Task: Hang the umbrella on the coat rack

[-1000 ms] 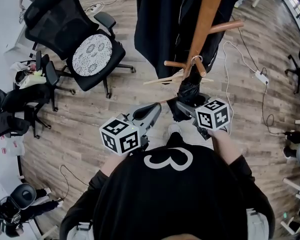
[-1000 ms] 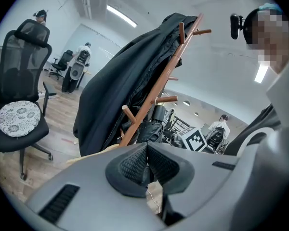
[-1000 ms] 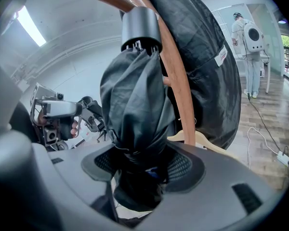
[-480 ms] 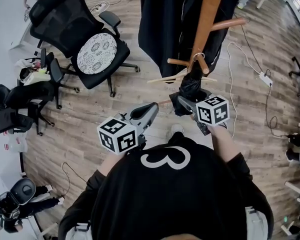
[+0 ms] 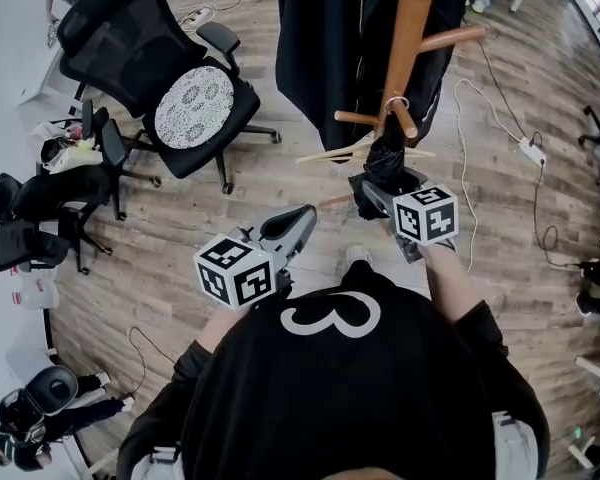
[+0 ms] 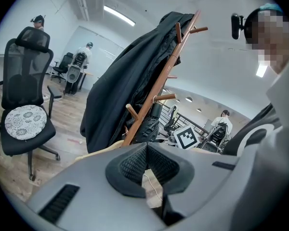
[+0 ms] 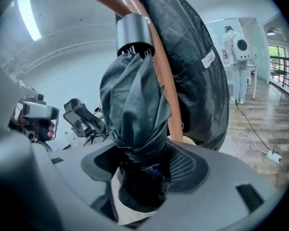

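Since a second ago your right claw (image 5: pixel 372 190) has lifted the folded black umbrella (image 5: pixel 385 160) a little closer in under the coat rack (image 5: pixel 412 28), where its pale strap loop (image 5: pixel 394 101) appears to sit round a short peg (image 5: pixel 405 120) close to the pole. That claw pinches the umbrella's bundled end, while your left claw (image 5: pixel 298 220) hangs aside, pads pressed together on nothing. By my reading the hang is nearly done and only the release remains.

Black top (image 5: pixel 350 398), perhaps a white 3 (image 5: pixel 335 320); grey left tool (image 5: pixel 298 223), right tool (image 5: pixel 370 192)
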Motion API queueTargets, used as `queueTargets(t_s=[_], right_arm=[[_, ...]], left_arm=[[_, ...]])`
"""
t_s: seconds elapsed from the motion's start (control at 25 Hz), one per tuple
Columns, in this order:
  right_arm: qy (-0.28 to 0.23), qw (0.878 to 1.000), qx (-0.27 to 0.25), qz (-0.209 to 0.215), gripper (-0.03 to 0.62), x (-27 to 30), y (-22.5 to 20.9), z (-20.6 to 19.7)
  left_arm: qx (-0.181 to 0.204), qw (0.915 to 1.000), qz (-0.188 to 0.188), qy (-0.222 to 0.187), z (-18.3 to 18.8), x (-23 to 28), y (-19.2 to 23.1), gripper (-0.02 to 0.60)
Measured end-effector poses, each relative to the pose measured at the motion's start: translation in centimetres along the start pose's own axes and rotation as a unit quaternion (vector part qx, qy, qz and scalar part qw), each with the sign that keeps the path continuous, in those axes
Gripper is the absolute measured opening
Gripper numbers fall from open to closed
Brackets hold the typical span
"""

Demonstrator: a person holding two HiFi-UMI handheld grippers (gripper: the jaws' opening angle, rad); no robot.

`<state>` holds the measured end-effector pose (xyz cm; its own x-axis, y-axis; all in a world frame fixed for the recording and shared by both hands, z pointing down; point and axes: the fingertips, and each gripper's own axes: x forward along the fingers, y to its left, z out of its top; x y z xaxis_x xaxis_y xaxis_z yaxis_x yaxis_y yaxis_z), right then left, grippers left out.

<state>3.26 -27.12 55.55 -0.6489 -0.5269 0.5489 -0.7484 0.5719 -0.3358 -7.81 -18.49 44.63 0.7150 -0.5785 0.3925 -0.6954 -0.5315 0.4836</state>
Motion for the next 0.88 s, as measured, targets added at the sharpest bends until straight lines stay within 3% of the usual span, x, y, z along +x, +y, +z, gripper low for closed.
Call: queueTargets(t_s=[0.28, 0.6, 0.88], right_arm=[[-0.031, 0.998, 0.016, -0.043, 0.275, -0.5, -1.2, 0.4], [-0.067, 0.997, 0.025, -0.037, 0.273, -2.7, 0.1, 1.7], [-0.095, 0.995, -0.005, 0.035, 0.273, -6.6, 6.4, 2.0]], left_arm=[[0.003, 1.0000, -0.002, 0.003, -0.4, -1.0, -0.2, 0.015], [0.008, 1.0000, -0.002, 0.002, -1.2, -2.9, -0.8, 0.015], [0.018, 0.9997, -0.012, -0.009, -1.9, -4.8, -2.1, 0.015]])
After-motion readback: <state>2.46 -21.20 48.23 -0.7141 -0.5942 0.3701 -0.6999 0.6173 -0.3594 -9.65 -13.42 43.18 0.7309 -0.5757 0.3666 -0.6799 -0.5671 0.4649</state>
